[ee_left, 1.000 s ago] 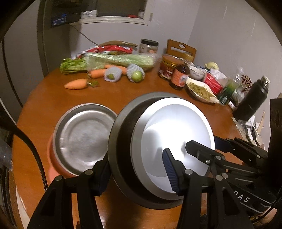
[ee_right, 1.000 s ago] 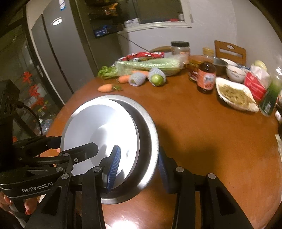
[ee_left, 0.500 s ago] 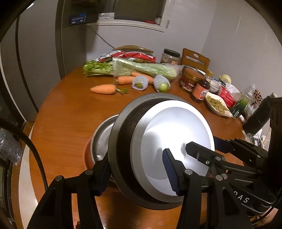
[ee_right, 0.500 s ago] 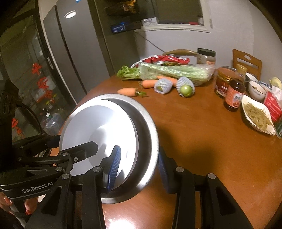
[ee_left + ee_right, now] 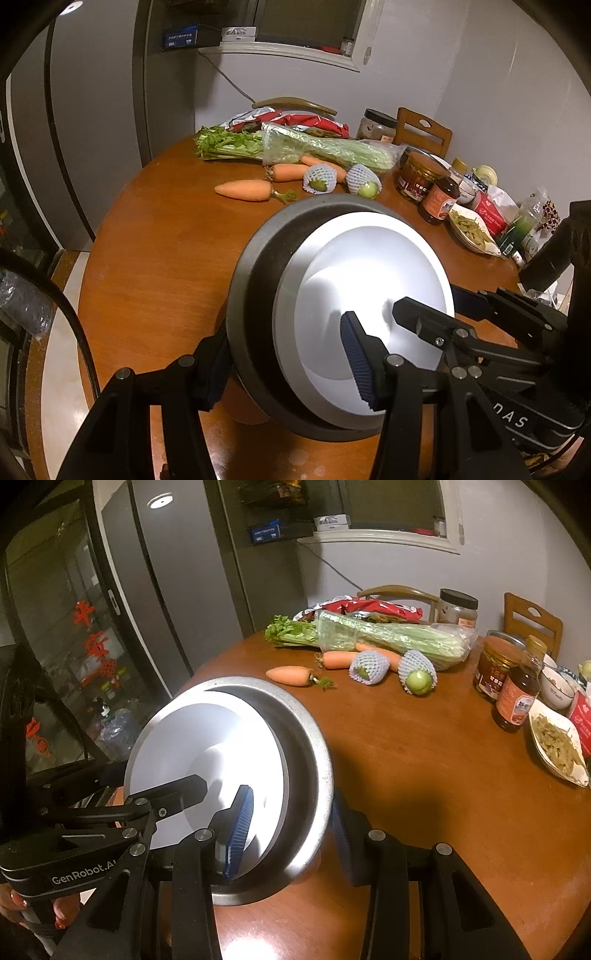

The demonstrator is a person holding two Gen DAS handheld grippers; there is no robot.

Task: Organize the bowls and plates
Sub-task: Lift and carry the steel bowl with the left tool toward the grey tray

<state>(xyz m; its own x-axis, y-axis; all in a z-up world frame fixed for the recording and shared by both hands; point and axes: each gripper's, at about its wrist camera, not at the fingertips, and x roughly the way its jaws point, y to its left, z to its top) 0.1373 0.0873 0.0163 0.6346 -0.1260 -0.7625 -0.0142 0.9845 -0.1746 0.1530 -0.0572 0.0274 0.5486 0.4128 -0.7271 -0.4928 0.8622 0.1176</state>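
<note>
Both grippers were clamped on the same stack: a white plate (image 5: 373, 295) nested in a steel bowl (image 5: 255, 295), held tilted above the table (image 5: 155, 258).

Left gripper (image 5: 288, 363): jaws at a medium gap, closed on the stack's near rim. One pad sat outside the bowl wall, the blue ribbed pad (image 5: 356, 360) sat on the plate face. The stack filled the space from the jaws forward.

Right gripper (image 5: 288, 834): same hold from the opposite rim, with a medium gap. One blue pad (image 5: 240, 830) was on the plate (image 5: 207, 768), the other outside the bowl (image 5: 314, 760) rim. In this view the left gripper's fingers came in from the left side of the jaws onto the plate.

Something orange showed under the bowl's low edge, just below the left jaws; couldn't tell what it was.

Open room: bare tabletop left of and ahead of the left jaws, out to the table's curved edge. The floor dropped off beyond that edge. From the right jaws, a wide clear patch of table ran ahead and to the right.

Clutter sat well ahead of the jaws along the far side: carrots (image 5: 243, 190), celery (image 5: 295, 147), two fruits in foam nets (image 5: 391, 668).
To the far right of the jaws were a jar (image 5: 493, 672), a sauce bottle (image 5: 517, 698) and a dish of food (image 5: 557, 746) close to that table edge.
</note>
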